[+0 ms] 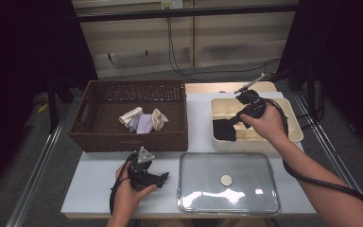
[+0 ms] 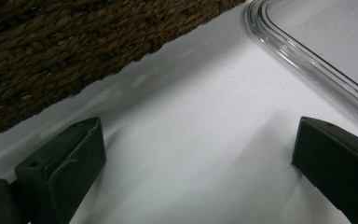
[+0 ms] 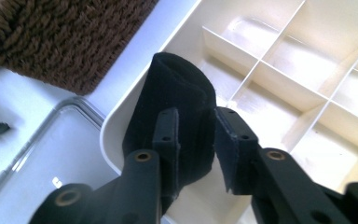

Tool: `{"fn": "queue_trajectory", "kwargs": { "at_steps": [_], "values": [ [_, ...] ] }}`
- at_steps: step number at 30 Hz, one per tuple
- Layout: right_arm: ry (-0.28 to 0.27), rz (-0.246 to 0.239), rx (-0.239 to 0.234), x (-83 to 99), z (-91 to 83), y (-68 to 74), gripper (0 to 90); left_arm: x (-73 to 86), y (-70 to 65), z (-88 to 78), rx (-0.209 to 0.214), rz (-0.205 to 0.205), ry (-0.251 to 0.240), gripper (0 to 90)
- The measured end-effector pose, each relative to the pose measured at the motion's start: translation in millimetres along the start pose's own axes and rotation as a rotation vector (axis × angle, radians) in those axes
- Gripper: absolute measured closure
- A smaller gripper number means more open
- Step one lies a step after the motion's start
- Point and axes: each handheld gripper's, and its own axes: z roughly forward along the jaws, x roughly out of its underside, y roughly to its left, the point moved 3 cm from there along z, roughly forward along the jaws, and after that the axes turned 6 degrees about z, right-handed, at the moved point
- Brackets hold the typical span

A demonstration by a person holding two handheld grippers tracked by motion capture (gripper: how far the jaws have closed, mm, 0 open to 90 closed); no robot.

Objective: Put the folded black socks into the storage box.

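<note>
My high camera looks down over the white table (image 1: pixel 196 142), while my two gripper cameras sit close, both sharing the dark woven wicker basket (image 2: pixel 74 42) and clear plastic lid (image 3: pixel 60 154).

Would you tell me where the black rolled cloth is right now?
In the high view the black rolled cloth sits right of centre, clamped by the right gripper over the cream divided box.

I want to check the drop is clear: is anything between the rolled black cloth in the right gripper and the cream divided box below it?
Nothing visible. The right gripper pinches the rolled black cloth, which hangs over the near-left corner of the cream plastic divided box. The compartments in view look bare, with only thin dividers between them.
</note>
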Motion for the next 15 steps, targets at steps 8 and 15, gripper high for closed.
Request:
{"fn": "queue_trajectory", "kwargs": {
  "at_steps": [8,15],
  "values": [
    [0.022,-0.019,0.004,-5.9,-4.7,0.7,82.3,0.0,0.0,0.0,0.0,-0.001,0.0,2.1],
    [0.036,-0.023,0.001,-7.1,-1.0,2.2,90.0,0.0,0.0,0.1,0.0,-0.001,0.0,2.1]
  ]
}}
